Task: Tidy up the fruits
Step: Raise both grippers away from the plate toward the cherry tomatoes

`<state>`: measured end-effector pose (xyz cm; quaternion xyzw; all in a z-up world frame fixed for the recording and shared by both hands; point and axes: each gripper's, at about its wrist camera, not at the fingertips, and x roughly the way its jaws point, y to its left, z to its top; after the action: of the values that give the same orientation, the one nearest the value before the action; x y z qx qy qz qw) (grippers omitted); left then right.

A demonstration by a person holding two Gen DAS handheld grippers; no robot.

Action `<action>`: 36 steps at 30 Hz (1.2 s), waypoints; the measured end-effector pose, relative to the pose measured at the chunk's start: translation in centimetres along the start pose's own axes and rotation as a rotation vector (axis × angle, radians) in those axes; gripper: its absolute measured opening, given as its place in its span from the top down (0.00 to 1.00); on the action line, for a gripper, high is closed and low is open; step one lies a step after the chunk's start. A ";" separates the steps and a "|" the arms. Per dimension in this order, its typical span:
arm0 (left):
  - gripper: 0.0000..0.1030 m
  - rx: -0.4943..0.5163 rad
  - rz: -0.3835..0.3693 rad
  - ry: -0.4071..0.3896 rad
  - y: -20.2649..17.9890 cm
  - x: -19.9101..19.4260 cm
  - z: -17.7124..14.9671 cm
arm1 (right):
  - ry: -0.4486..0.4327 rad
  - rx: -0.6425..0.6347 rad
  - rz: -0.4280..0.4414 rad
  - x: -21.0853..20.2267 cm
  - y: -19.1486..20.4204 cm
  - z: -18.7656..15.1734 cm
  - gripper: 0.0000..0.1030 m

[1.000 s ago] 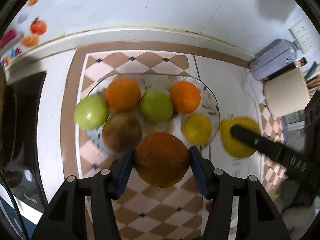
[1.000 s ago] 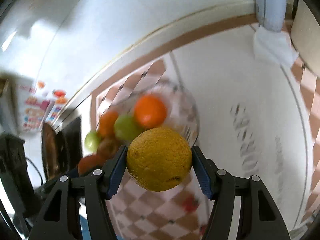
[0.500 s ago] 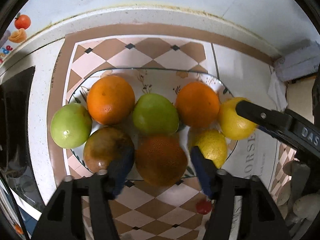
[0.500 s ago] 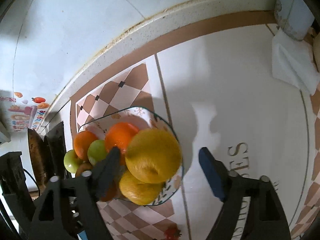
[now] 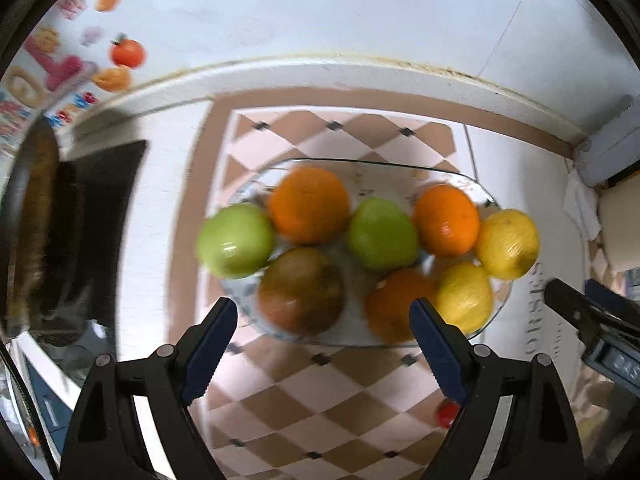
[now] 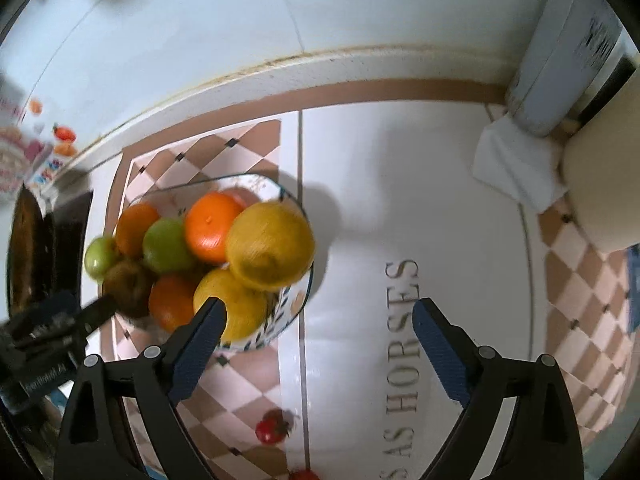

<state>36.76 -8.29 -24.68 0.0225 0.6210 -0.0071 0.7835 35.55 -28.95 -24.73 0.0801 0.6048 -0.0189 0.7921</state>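
Both grippers have just been opening and now stand wide with nothing between the pads: the left gripper (image 5: 322, 314) hangs above the near rim of the glass dish (image 5: 486, 196), the right gripper (image 6: 318, 316) beside the dish (image 6: 298, 308) over the white cloth (image 6: 380, 200). All 8 fruits sit in the dish: 3 oranges, 2 green apples, 1 brownish fruit (image 5: 300, 290) and 2 lemons, the big lemon (image 6: 270, 246) perched at the rim. To finish this release well, lift each tool straight up and clear, jaws wide, without brushing the pile; that lemon looks likeliest to roll off.
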 end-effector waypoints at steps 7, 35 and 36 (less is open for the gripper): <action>0.15 0.013 0.017 -0.081 2.3 -3.3 -3.1 | -0.074 -0.032 -0.046 -4.4 2.8 -3.8 0.06; 0.15 0.070 -0.108 -0.422 6.1 -23.3 -16.5 | -0.430 -0.052 -0.055 -27.7 7.7 -19.5 0.04; 0.15 0.073 -0.110 -0.428 6.1 -23.6 -16.8 | -0.440 -0.054 -0.060 -28.2 7.7 -19.8 0.04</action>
<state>15.22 -1.88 -5.33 0.0146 0.4402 -0.0769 0.8945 10.07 -20.22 -1.92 0.0351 0.4198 -0.0433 0.9059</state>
